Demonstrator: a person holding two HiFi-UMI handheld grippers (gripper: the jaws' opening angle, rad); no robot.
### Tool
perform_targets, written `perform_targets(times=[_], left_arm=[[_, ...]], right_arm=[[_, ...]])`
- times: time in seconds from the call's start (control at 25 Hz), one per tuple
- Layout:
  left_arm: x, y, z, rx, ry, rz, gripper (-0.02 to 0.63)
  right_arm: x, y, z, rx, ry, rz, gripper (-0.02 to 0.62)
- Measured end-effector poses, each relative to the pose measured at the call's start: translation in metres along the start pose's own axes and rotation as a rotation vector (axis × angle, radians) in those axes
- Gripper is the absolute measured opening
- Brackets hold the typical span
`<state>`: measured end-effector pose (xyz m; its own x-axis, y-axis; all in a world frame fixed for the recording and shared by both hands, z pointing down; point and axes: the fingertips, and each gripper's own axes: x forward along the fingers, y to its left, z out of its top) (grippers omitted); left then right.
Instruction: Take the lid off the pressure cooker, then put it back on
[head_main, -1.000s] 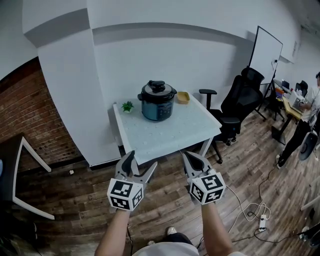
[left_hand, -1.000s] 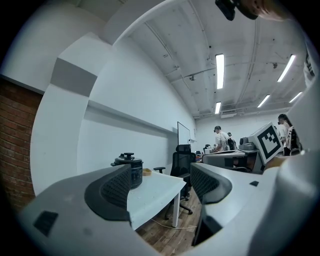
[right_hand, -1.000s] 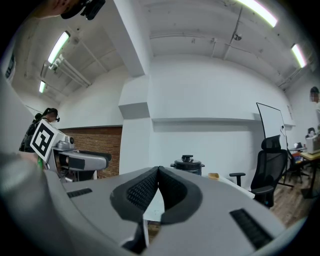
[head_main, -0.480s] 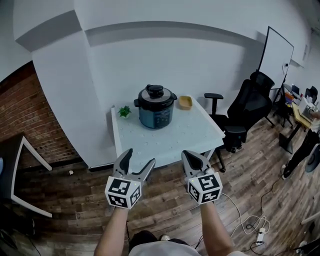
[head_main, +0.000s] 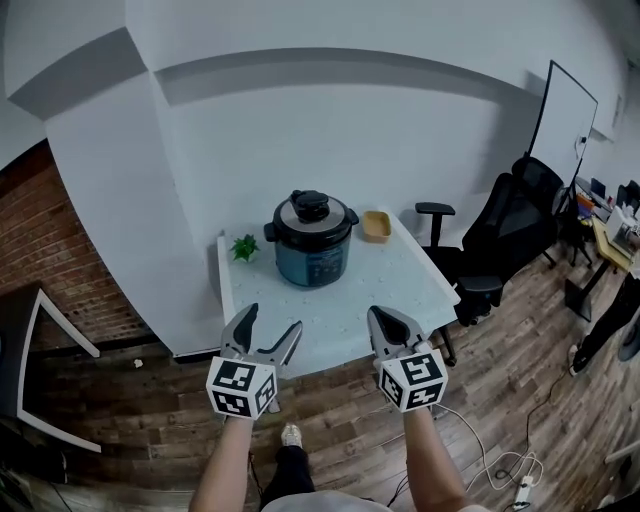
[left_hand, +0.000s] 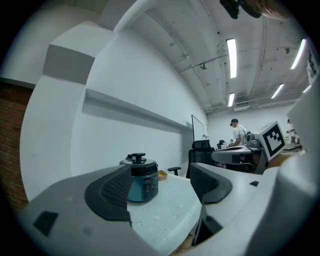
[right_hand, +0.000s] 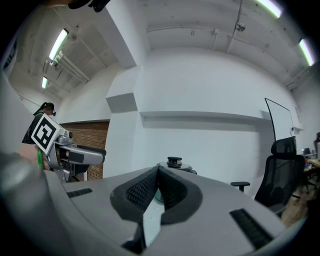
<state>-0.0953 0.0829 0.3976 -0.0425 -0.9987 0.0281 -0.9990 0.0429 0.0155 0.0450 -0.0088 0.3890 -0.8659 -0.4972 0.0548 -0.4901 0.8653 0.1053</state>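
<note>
The blue pressure cooker (head_main: 312, 250) stands at the back of the white table (head_main: 390, 290), its dark lid (head_main: 311, 212) with a black knob in place on top. Both grippers hover in front of the table's near edge, well short of the cooker. My left gripper (head_main: 269, 326) is open and empty; in the left gripper view the cooker (left_hand: 143, 178) shows between the jaws of that gripper (left_hand: 160, 186). My right gripper (head_main: 389, 324) is shut on nothing; over the closed pads of the gripper (right_hand: 157, 189) in the right gripper view, the lid knob (right_hand: 174, 161) peeks out.
A small green plant (head_main: 244, 246) sits left of the cooker and a yellow bowl (head_main: 376, 225) to its right. A black office chair (head_main: 505, 235) stands beside the table's right side. A brick wall (head_main: 50, 250) and a white frame (head_main: 40, 370) are at left. Cables (head_main: 500, 465) lie on the floor.
The view and both grippers have come closer to the table's front edge. The cooker and its lid have not moved. Both grippers' jaws stand as they did.
</note>
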Motion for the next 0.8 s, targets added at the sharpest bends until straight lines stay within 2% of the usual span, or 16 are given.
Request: perform_targets(times=[0.24, 0.56, 0.8], left_arm=[[0.059, 0.058, -0.004, -0.006, -0.008, -0.012, 0.337], [0.148, 0.13, 0.011, -0.009, -0.011, -0.085, 0.337], [0.201, 0.164, 0.021, -0.038, 0.004, -0.146, 0.337]], right_arm=[[0.068, -0.027, -0.001, 0.017, -0.016, -0.044, 0.002], [0.166, -0.061, 0.005, 0.022, 0.009, -0.112, 0.002], [0.22, -0.08, 0.006, 0.024, 0.028, -0.152, 0.002]])
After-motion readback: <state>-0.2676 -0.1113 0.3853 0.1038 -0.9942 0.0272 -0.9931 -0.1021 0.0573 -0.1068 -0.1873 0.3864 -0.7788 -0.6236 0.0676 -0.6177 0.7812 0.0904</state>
